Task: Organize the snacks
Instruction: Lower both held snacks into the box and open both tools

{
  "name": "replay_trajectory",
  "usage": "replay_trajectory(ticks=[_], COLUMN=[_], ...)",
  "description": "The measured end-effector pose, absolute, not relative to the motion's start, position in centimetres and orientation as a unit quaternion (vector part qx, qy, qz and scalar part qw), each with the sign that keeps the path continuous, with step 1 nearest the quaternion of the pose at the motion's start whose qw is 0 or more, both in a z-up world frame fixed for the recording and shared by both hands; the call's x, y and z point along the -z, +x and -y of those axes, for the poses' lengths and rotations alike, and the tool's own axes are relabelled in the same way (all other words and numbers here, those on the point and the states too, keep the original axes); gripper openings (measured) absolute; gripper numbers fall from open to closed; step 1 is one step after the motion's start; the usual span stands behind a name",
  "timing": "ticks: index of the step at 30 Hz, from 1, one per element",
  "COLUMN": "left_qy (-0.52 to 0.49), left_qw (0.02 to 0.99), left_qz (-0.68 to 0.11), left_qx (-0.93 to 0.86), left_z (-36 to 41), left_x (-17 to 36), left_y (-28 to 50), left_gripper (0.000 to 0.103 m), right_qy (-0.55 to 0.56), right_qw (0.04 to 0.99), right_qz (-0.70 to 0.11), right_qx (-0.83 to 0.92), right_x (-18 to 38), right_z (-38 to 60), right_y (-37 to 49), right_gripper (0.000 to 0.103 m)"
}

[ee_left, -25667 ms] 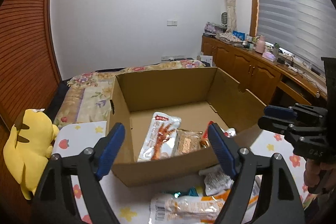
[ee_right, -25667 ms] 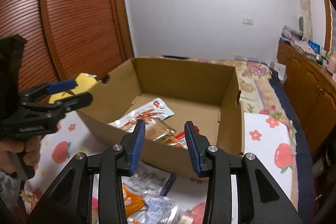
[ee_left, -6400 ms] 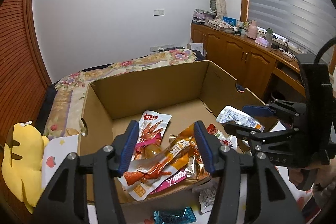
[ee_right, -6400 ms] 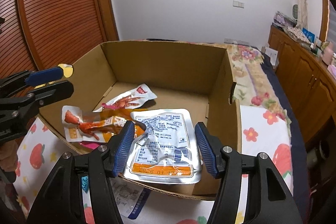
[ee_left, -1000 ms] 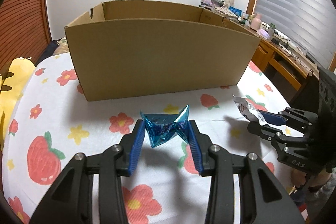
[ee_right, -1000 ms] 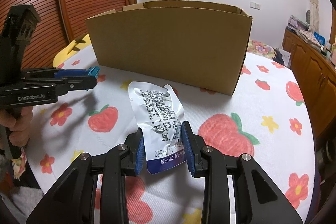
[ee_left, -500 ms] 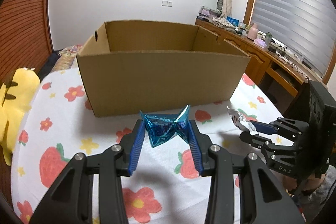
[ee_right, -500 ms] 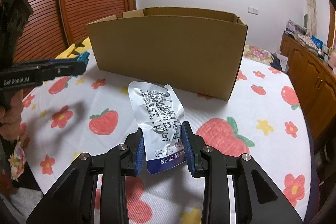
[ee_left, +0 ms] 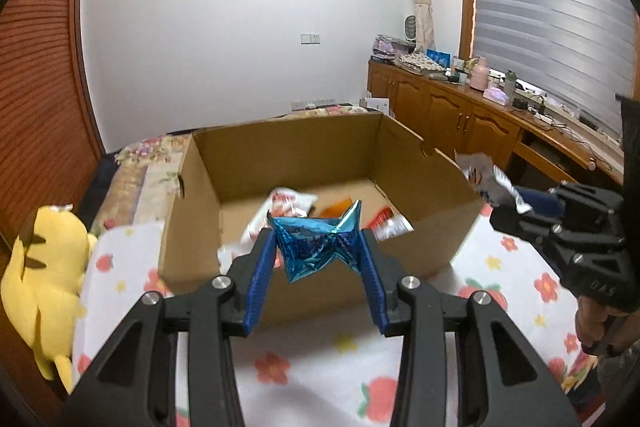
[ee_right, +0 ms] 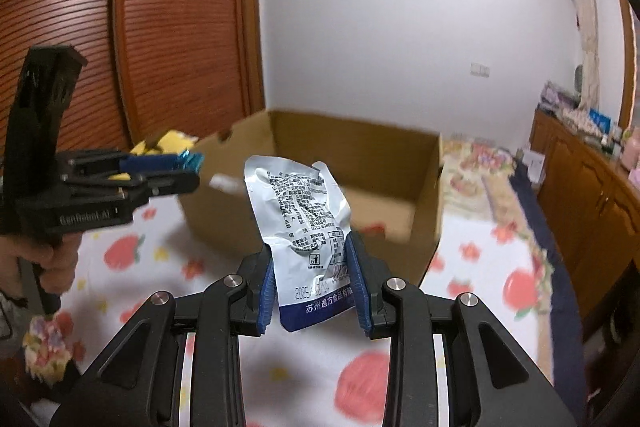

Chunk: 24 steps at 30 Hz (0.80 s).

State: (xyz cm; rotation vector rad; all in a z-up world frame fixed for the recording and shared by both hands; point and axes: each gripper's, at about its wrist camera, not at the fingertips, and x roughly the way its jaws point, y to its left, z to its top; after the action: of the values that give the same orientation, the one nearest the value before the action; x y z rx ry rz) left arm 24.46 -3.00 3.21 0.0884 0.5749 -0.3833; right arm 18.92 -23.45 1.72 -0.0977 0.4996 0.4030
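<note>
Left gripper [ee_left: 318, 253] is clamped on a crumpled blue foil packet [ee_left: 316, 245], blue pads pinching it from both sides. The packet is held in the air in front of the near wall of the cardboard box [ee_left: 304, 267], about level with the rim.

Right gripper [ee_right: 314, 277] is closed on a silver pouch [ee_right: 300, 223], gripped at its lower part near the blue bottom band. The pouch stands upright above the fingers, printed back side facing the camera (black text, bin icon). It is off the table, in front of the box's near wall.

In the left wrist view the right gripper shows at the right edge, with the pouch's top just beside the box's right corner. In the right wrist view the left gripper shows at the left, with the foil packet's tip sticking out past its fingers.

The box is open-topped and sits on a table covered with a white cloth printed with strawberries and flowers [ee_left: 320, 367]. Inside the box are several snack packets [ee_left: 288, 211] (white, orange, red ones; details blurred).

A yellow plush toy [ee_left: 44, 267] sits at the table's left edge. Wooden cabinets [ee_left: 460, 119] run along the right wall.
</note>
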Motion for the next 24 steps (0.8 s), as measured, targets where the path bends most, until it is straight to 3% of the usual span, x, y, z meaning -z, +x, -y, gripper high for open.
replay_trajectory(ticks=[5, 20, 24], left_qy=[0.048, 0.038, 0.040], left_qw=[0.941, 0.931, 0.932], left_qz=[-0.286, -0.329, -0.328], left_qx=[0.177, 0.151, 0.150], left_z=[3.5, 3.5, 3.7], left_x=[-3.3, -0.6, -0.6], left_y=[27.9, 31.7, 31.4], left_gripper=[0.041, 0.045, 0.055], right_qy=[-0.036, -0.050, -0.048], right_qw=[0.948, 0.937, 0.935], right_qz=[-0.253, -0.307, -0.311], right_qx=[-0.191, -0.161, -0.160], right_x=[-3.1, 0.2, 0.1], right_z=[23.3, 22.1, 22.1], right_y=[22.9, 27.5, 27.8], right_gripper=[0.031, 0.032, 0.034])
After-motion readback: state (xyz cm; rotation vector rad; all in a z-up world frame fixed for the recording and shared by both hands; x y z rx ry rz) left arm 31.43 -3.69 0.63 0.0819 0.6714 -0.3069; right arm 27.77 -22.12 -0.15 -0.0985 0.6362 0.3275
